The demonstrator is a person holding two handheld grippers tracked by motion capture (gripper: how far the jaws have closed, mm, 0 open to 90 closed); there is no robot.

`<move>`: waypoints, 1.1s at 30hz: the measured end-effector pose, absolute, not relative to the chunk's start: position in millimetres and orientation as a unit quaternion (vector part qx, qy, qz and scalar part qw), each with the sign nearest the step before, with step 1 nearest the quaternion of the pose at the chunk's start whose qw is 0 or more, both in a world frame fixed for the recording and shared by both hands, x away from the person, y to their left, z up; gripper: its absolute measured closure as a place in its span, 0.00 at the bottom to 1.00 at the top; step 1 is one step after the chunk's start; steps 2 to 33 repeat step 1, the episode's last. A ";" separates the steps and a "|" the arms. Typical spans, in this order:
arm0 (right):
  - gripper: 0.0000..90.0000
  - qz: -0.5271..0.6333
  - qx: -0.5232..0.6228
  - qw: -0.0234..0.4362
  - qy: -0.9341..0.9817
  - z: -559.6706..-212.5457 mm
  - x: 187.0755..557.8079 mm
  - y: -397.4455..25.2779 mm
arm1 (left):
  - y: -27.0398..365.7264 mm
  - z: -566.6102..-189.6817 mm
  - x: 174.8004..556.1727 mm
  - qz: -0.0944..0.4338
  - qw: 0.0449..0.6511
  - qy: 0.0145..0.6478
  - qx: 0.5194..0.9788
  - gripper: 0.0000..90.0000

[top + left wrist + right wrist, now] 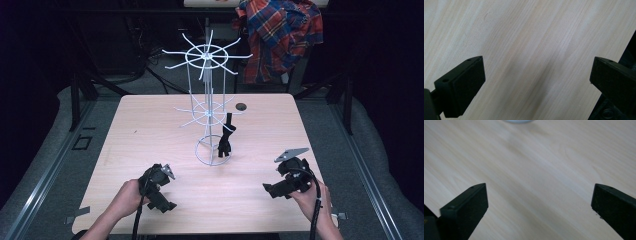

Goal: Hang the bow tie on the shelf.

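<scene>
Black cloth item (225, 139), perhaps a glove or sock, hangs from a low arm of the white wire rack (209, 90) just right of centre in the high view, its lower end drooping by the rack's ring base. Its long axis runs nearly straight up and down, and what exactly it is cannot be told at this size.

Both grippers sit low in the frame, well apart from it. The right gripper (266, 189) is at the lower right, held in a hand with its jaws pointing left across the surface (150, 130); the cloth item lies up and to the left of it. The left gripper (170, 205) is at the lower left, its jaws angled down toward the near edge, so the item lies up and to the right of it. The two look about equally far from the item.

Both grippers are released: in the left gripper view (537, 75) and the right gripper view (539, 197) the jaws stand wide apart with bare pale wood between them. A pale curved edge at the top of the right gripper view is probably the rack's base.

A plaid shirt (280, 35) hangs at the upper right, behind the surface.
</scene>
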State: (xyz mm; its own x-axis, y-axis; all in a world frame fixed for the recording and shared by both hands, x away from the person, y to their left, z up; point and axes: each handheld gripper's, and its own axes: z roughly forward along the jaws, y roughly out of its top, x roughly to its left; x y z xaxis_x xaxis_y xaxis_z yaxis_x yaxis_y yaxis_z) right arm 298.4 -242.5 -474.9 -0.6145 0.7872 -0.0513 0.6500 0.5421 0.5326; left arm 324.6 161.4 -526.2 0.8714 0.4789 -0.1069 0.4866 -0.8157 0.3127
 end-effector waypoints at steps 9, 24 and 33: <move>0.00 0.239 0.415 0.144 0.866 -474.9 298.4 -242.5 | 161.4 -526.2 324.6 -0.012 0.167 0.253 0.953 0.00; 0.00 0.239 0.415 0.144 0.866 -474.9 298.4 -242.5 | 161.4 -526.2 324.6 -0.012 0.167 0.253 0.953 0.00; 0.00 0.239 0.415 0.144 0.866 -474.9 298.4 -242.5 | 161.4 -526.2 324.6 -0.012 0.167 0.253 0.953 0.00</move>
